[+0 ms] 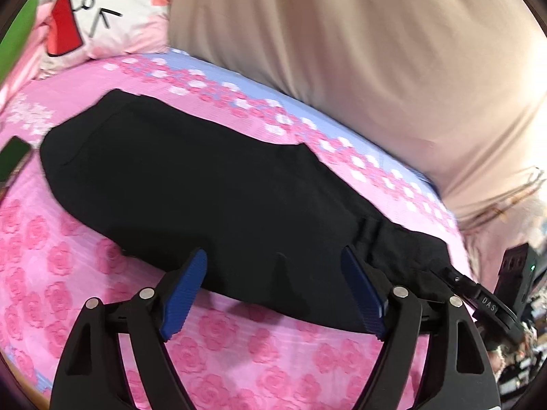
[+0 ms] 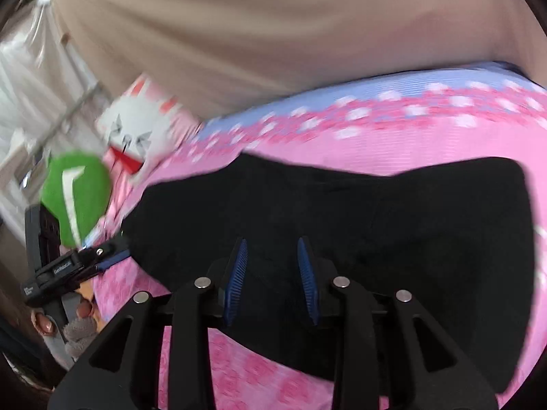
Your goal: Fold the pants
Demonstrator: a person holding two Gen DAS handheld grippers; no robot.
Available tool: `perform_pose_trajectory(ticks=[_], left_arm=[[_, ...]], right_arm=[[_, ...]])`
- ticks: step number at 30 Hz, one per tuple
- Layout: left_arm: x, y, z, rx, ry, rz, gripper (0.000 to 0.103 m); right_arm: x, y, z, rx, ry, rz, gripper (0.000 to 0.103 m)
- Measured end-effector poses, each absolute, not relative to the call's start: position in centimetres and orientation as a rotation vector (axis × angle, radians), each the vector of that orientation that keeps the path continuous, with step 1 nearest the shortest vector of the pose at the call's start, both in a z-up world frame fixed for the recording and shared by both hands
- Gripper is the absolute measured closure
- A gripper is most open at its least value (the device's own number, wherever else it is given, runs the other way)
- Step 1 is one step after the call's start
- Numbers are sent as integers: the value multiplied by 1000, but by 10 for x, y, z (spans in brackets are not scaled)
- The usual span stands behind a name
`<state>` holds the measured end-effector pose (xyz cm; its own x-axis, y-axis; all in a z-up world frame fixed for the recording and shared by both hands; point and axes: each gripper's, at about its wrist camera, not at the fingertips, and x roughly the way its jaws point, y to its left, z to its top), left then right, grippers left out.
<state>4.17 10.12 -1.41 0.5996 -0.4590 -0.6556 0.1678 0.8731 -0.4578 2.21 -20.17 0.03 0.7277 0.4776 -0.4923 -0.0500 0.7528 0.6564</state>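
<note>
Across the frame's middle: black pants [image 1: 212,184] were seen lying in a long folded band on the pink floral bedspread [image 1: 239,358].
Handling: judged soft, light and limp; best taken by an edge or corner.
Left gripper [image 1: 273,294]: spread wide at the near edge, nothing pinched.
Right gripper [image 2: 271,276]: parted narrowly above cloth, nothing held.
Upper left: cartoon pillow [image 1: 102,10].
Backdrop: beige curtain [image 1: 359,51].

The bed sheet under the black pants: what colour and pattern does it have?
Pink with a darker pink rose print; the bed sheet shows best in the left wrist view.
</note>
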Motion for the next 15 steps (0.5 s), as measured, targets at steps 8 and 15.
perform_pose_trajectory(ticks=[8, 15], left_arm=[[86, -6, -34, -404, 1010, -582, 20], [114, -80, -62, -262, 1062, -535, 69]], right_arm=[[-87, -304, -33, 789, 679, -23, 43], [-109, -308, -64, 851, 706, -5, 39]])
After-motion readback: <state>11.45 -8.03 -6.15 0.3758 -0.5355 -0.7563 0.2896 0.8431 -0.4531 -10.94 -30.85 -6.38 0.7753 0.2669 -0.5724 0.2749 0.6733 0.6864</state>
